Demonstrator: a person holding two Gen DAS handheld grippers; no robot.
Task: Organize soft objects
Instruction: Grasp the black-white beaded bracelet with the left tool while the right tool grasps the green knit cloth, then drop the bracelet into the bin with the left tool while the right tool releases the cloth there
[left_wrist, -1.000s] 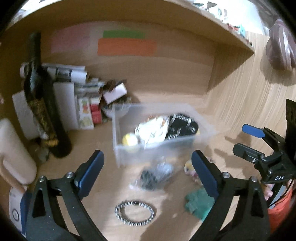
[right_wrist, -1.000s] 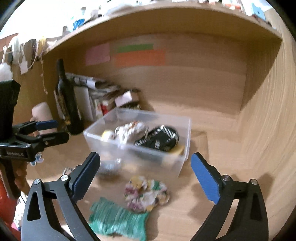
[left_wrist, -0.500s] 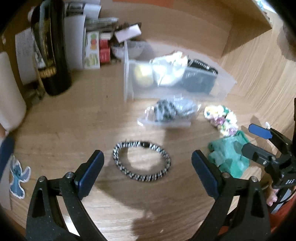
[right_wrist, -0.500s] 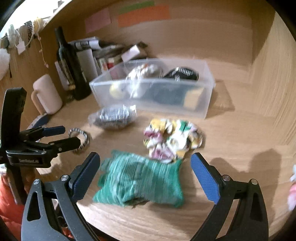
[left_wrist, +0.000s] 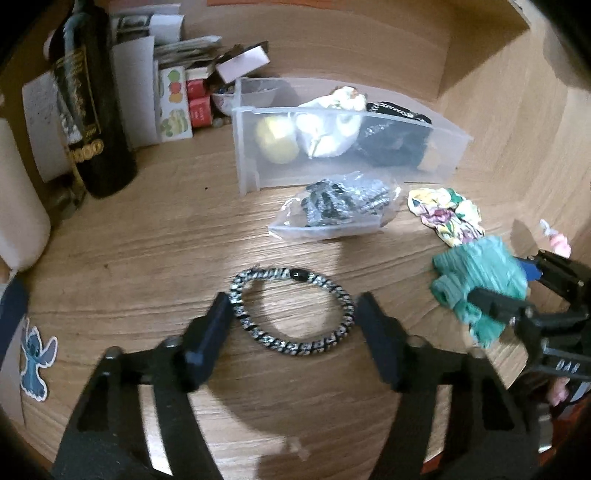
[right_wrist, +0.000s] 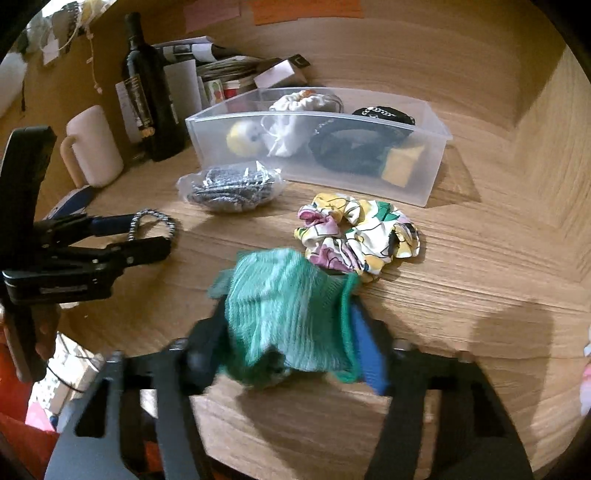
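Green cloth (right_wrist: 288, 314): soft, light, ribbed knit, bunches easily. No breakage risk; likely to droop or slip if only an edge is caught. Best taken across the bunched middle. Lies on bench (right_wrist: 461, 280), near edge, touching floral scrunchie (right_wrist: 360, 236) at its far corner.

R claw (right_wrist: 284, 343): fingers down either side of cloth, partly closed on it, fabric bulging between. Firm hold or not: cannot tell, motion blur.

Beaded band (left_wrist: 291, 312): flexible loop, light, beads prob. slick on pads. Take at one side of ring, not across the hollow. Flat on bench, well short of bin (left_wrist: 347, 147).

L claw (left_wrist: 293, 325): open wide, holds nothing, fingers straddling band, one at each side of loop, close or touching.

Bin: clear plastic, already has yellow ball, white pouch, dark item. Bagged dark item (left_wrist: 340, 208) just in front of bin, untouched.
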